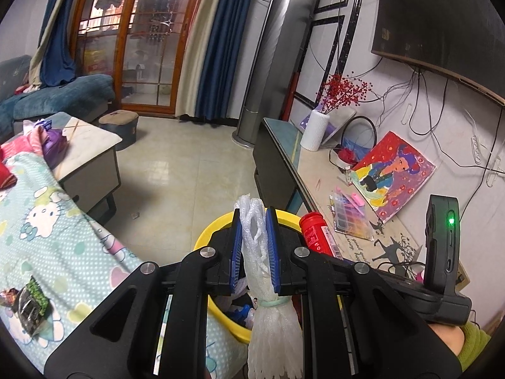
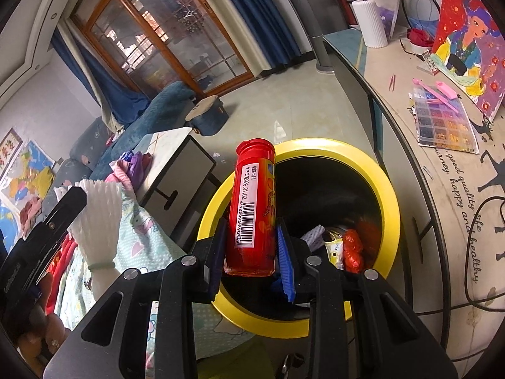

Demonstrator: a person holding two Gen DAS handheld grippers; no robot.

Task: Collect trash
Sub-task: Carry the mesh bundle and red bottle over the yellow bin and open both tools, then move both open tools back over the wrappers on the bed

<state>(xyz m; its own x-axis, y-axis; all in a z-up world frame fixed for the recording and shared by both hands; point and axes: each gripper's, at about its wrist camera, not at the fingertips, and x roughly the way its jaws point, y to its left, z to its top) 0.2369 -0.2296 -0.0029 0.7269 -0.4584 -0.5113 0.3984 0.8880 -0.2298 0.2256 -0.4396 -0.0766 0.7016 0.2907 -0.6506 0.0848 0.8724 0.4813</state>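
My left gripper (image 1: 254,221) is shut on a white foam net sleeve (image 1: 271,331) tied with a green band, held upright above the yellow-rimmed trash bin (image 1: 208,233). My right gripper (image 2: 252,237) is shut on a red tube with a barcode label (image 2: 254,202), held upright over the near left rim of the bin (image 2: 389,195). The bin holds wrappers and other trash (image 2: 350,246). The red tube (image 1: 315,233) also shows in the left wrist view, just right of my left gripper. The foam sleeve (image 2: 98,221) shows at the left in the right wrist view.
A Hello Kitty cloth (image 1: 53,230) covers a surface at the left, with a dark snack wrapper (image 1: 28,303) on it. A low table (image 1: 91,151) stands behind. A long console (image 2: 442,170) at the right holds a bead box (image 2: 442,123), a painting (image 2: 467,44) and a white vase (image 2: 369,22).
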